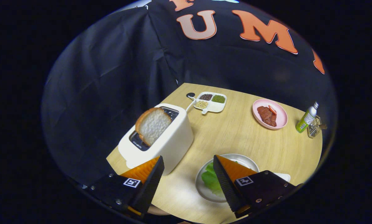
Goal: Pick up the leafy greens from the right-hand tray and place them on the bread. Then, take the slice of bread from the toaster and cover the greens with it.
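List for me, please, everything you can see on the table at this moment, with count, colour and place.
toaster: one, cream, just ahead of the fingers.
bread slice: one, pale with brown crust, upright in the toaster slot.
leafy greens: one bunch, green, on the white plate, partly behind a finger.
white plate: one, near table edge.
divided dish: one, white, holding grains, beyond the toaster.
pink plate: one, holding reddish meat slices.
bottle: one, green, beside the pink plate.
table: one, light wood.
gripper: one, fingers open, holding nothing.
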A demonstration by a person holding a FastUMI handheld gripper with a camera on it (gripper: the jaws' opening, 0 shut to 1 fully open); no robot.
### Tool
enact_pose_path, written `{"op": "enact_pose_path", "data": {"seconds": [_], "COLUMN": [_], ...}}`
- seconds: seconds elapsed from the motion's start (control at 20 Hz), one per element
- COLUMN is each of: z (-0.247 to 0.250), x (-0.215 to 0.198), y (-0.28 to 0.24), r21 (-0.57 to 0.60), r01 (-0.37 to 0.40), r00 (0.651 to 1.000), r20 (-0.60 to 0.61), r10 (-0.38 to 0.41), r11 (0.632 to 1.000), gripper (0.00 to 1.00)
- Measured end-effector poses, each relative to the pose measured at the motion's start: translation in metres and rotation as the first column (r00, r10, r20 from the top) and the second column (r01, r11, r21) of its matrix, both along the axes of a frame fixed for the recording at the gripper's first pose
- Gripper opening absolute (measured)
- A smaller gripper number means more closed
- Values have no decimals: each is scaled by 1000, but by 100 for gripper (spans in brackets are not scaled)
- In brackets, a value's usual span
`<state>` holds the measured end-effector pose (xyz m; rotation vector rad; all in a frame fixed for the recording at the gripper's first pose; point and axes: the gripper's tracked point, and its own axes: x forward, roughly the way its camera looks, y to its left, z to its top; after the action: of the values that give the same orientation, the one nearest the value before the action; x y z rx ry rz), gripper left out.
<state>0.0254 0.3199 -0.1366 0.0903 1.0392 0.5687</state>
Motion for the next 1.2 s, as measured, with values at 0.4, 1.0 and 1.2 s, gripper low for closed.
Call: {"op": "enact_pose_path", "data": {"seconds": [0.4,1.0,1.2], "z": [35,-18,-30], "x": [29,40,40], "y": [87,112,108], "r21": [62,-51,-44], "r01": [-17,4,40], "r00": [999,985,977], "r20": [-49,-175,-206], "r10": [20,-13,-48], "r11": [998,999,998], "gripper": [94,75,42]}}
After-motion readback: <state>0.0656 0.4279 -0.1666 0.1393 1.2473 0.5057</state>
